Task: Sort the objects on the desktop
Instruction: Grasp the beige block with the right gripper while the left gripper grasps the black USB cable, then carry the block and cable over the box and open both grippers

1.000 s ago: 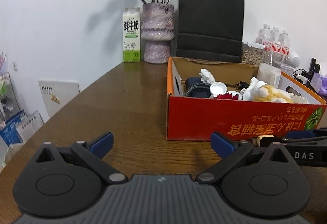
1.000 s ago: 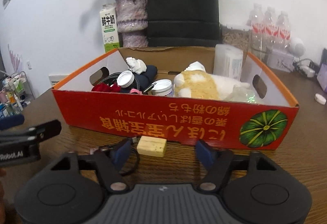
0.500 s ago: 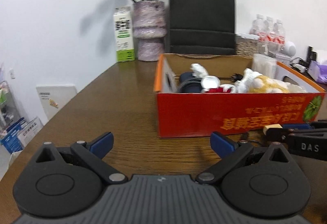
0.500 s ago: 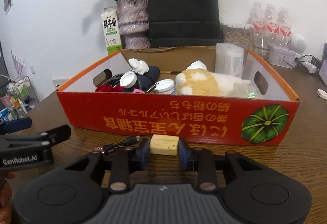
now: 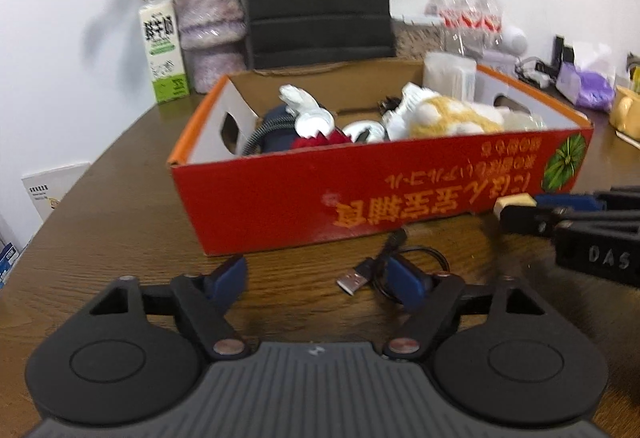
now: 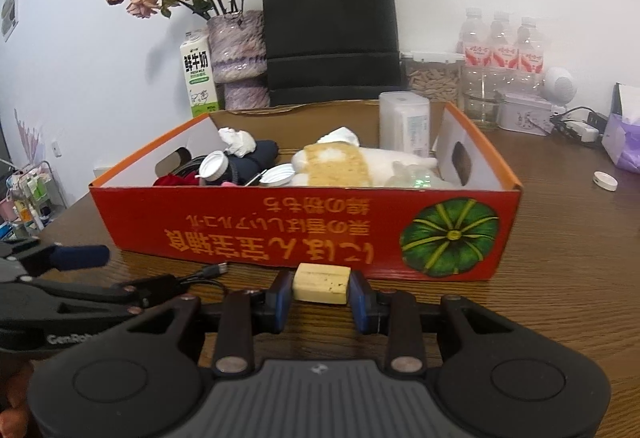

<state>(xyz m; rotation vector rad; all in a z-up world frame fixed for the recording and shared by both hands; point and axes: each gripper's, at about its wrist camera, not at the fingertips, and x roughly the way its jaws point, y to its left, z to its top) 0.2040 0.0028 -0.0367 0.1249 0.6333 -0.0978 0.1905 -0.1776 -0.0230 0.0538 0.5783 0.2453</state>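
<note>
My right gripper (image 6: 321,294) is shut on a small cream block (image 6: 322,277), held just in front of the red cardboard box (image 6: 280,222). The left wrist view shows that same block (image 5: 514,201) pinched at the right edge by the right gripper (image 5: 520,208). A black USB cable (image 5: 356,280) lies on the table before the box (image 5: 360,198). My left gripper (image 5: 316,274) is low over it with its jaws closing; the plug sits between them, not pressed. In the right wrist view the left gripper (image 6: 120,270) reaches in beside the cable (image 6: 208,272).
The box holds a plush toy (image 6: 336,166), jars, a white container (image 6: 404,126) and other items. Behind it stand a milk carton (image 6: 199,78), a flower vase (image 6: 238,54), a black paper bag (image 6: 332,34) and water bottles (image 6: 502,46). A white cap (image 6: 605,181) lies at right.
The right gripper closed on the cream block and raised it off the table. The left gripper swung right toward the cable and its jaws narrowed.
</note>
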